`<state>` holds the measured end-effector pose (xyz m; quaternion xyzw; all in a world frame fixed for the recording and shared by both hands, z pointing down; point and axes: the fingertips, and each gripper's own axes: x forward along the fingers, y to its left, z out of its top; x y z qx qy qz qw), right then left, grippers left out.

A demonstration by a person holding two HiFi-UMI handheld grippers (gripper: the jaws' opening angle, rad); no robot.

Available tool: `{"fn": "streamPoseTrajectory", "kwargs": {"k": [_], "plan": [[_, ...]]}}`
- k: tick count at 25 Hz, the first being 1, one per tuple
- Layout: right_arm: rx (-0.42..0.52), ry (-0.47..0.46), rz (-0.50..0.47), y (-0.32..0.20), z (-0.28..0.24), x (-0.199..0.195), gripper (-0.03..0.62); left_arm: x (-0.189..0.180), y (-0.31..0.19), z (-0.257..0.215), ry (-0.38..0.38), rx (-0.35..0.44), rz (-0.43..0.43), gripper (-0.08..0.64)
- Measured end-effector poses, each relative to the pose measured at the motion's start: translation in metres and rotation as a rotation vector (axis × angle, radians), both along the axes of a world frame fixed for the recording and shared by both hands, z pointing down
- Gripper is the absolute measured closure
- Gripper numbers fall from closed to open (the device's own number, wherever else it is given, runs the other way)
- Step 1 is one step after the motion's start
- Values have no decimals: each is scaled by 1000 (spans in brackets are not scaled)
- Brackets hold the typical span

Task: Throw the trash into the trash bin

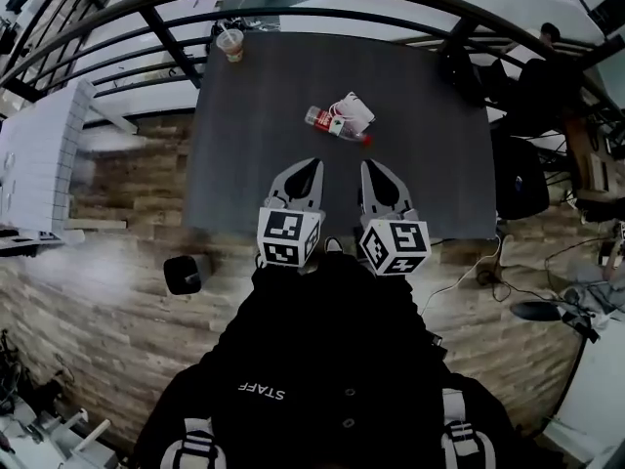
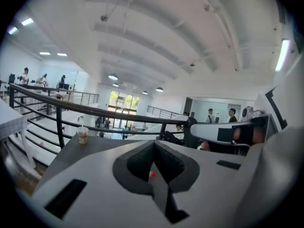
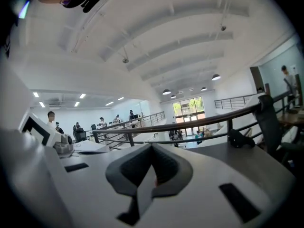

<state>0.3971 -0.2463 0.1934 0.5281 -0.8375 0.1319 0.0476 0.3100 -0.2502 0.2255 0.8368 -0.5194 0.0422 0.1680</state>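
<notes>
On the dark table (image 1: 254, 135) lie a clear plastic bottle (image 1: 335, 124) with a red label and red cap and a crumpled white wrapper (image 1: 354, 111) touching it, near the middle. My left gripper (image 1: 314, 165) and right gripper (image 1: 366, 167) hover side by side over the table's near edge, pointing at the trash and short of it. Both have jaws closed together with nothing held. In the left gripper view the shut left gripper (image 2: 154, 143) shows only a red speck of the bottle (image 2: 152, 174) through the gap behind its tips. The right gripper (image 3: 152, 147) is likewise shut and empty.
A drink cup (image 1: 231, 43) with a straw stands at the table's far left corner, the same cup (image 2: 82, 136) showing in the left gripper view. A black object (image 1: 459, 66) lies far right. A curved railing (image 1: 176, 8) runs behind. A small black bin (image 1: 184, 274) stands on the floor, left.
</notes>
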Motion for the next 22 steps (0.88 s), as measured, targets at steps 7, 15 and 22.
{"fn": "streamPoseTrajectory", "kwargs": {"k": [7,15,22], "plan": [[76,1,22,12,-26,12,578,13,2,-30,-23,71,12,560],[100,-19,4,13,-31,15,578,26,4,-36,-36,97,18,560],[97,-22,-13,13,-25,10,578,19,4,-35,-76,133,12,561]]}}
